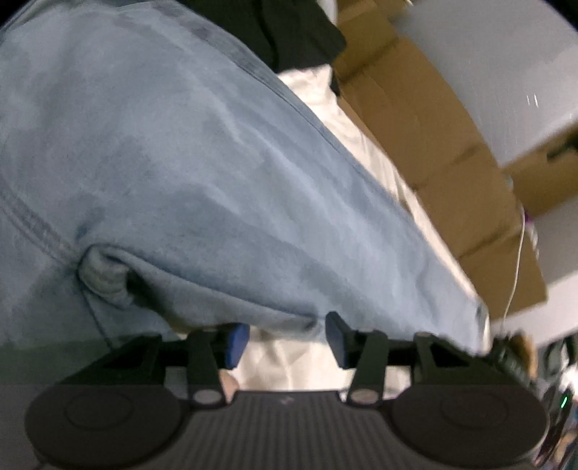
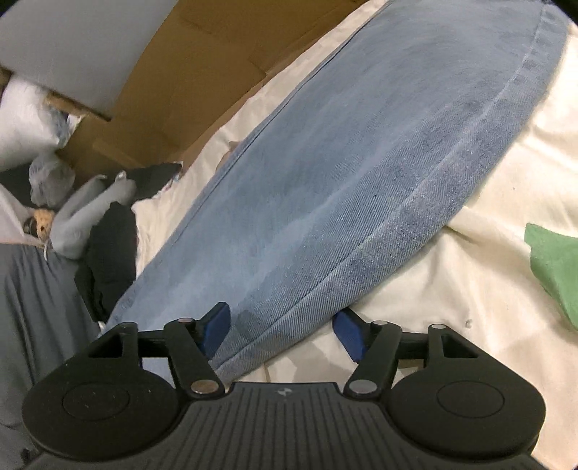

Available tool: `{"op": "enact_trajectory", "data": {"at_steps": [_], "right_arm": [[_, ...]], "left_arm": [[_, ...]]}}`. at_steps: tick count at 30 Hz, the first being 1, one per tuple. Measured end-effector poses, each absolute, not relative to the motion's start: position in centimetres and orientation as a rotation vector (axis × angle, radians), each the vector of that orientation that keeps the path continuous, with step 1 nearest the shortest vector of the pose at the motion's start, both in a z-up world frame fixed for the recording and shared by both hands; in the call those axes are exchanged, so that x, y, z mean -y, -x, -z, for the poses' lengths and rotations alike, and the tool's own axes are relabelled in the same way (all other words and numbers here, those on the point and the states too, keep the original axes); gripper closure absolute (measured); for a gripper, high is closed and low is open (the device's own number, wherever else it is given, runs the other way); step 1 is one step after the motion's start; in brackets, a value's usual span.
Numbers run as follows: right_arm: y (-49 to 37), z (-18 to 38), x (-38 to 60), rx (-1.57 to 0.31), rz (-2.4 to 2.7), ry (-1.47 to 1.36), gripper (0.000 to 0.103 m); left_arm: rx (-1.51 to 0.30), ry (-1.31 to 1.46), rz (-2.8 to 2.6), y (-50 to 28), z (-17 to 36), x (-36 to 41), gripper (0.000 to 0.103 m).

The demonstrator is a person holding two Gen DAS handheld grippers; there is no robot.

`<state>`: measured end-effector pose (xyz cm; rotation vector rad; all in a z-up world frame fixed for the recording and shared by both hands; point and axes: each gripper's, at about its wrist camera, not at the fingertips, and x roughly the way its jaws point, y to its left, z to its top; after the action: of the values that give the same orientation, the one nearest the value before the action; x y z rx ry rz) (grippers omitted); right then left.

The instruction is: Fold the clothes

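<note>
While both grippers sit at the near end of the garment, findings run view by view.

Left wrist view, jeans: light blue jeans [image 1: 202, 173] fill the left and centre, lying on a white sheet [image 1: 289, 361]; image blurred.
Left wrist view, fold: a bunched fold with pale inner fabric sits at near left, beside a stitched seam.
Left wrist view, left gripper [image 1: 285, 338]: jaws spread apart, nothing between them; denim edge lies just beyond the tips.
Left wrist view, surroundings: cardboard boxes [image 1: 433, 144] at right, dark clothing [image 1: 289, 32] at far centre.

Right wrist view, jeans [image 2: 343, 180]: one leg runs from near centre to far right across the sheet [image 2: 469, 289].
Right wrist view, right gripper [image 2: 281, 332]: jaws released, straddling the near denim edge without clamping it.
Right wrist view, surroundings: green cloth [image 2: 552, 267] at right, well apart from the jeans; grey and black garments [image 2: 104, 231] at left; cardboard [image 2: 188, 79] at far left.
</note>
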<state>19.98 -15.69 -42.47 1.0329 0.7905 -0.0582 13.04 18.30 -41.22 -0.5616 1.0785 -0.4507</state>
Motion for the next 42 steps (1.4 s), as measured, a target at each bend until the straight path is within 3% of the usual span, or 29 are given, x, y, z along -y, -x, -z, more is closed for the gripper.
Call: {"op": "enact_trajectory", "data": {"at_steps": [1, 2, 3, 6, 9, 16, 23, 25, 27, 30, 37, 39, 42], "right_arm": [[-20.0, 42.5, 15.8, -0.794, 0.055, -1.037, 0.045], [-19.9, 42.4, 16.0, -0.799, 0.052, -1.035, 0.057], [-19.8, 42.4, 16.1, -0.801, 0.047, -1.033, 0.072], [-19.2, 42.1, 17.0, -0.791, 0.047, -1.042, 0.098], [-18.6, 41.3, 17.2, -0.783, 0.038, -1.035, 0.101], [-17.1, 40.2, 17.2, -0.853, 0.113, -0.949, 0.101], [-16.4, 38.4, 16.1, -0.852, 0.071, -0.862, 0.098], [-17.3, 38.1, 14.9, -0.858, 0.045, -0.803, 0.095], [-18.3, 37.8, 13.6, -0.869, 0.024, -0.735, 0.085], [-19.7, 37.5, 11.6, -0.885, -0.006, -0.634, 0.081], [-22.9, 37.0, 6.7, -0.917, -0.077, -0.381, 0.072], [-23.5, 37.1, 5.3, -0.924, -0.104, -0.328, 0.062], [-23.7, 37.3, 3.2, -0.93, -0.138, -0.179, 0.059]], "left_arm": [[-1.075, 0.592, 0.448, -12.9, 41.3, -18.4, 0.057], [-1.071, 0.621, 0.446, -12.9, 41.4, -18.5, 0.061], [-1.069, 0.643, 0.443, -12.8, 41.4, -18.6, 0.074], [-1.085, 0.701, 0.436, -12.8, 41.5, -19.2, 0.087], [-1.112, 0.737, 0.431, -12.6, 41.3, -19.7, 0.092], [-1.232, 0.559, 0.45, -11.7, 40.1, -19.1, 0.093], [-1.11, 0.373, 0.508, -11.5, 35.4, -18.5, 0.085], [-1.058, 0.301, 0.497, -11.8, 34.3, -18.3, 0.079], [-1.006, 0.238, 0.481, -12.3, 33.3, -18.2, 0.079], [-0.962, 0.148, 0.421, -13.1, 32.9, -18.3, 0.078], [-0.981, 0.062, 0.354, -13.8, 34.6, -19.0, 0.078], [-0.99, 0.025, 0.361, -13.4, 35.2, -19.0, 0.078], [-0.996, -0.045, 0.374, -13.0, 35.9, -18.4, 0.078]]}}
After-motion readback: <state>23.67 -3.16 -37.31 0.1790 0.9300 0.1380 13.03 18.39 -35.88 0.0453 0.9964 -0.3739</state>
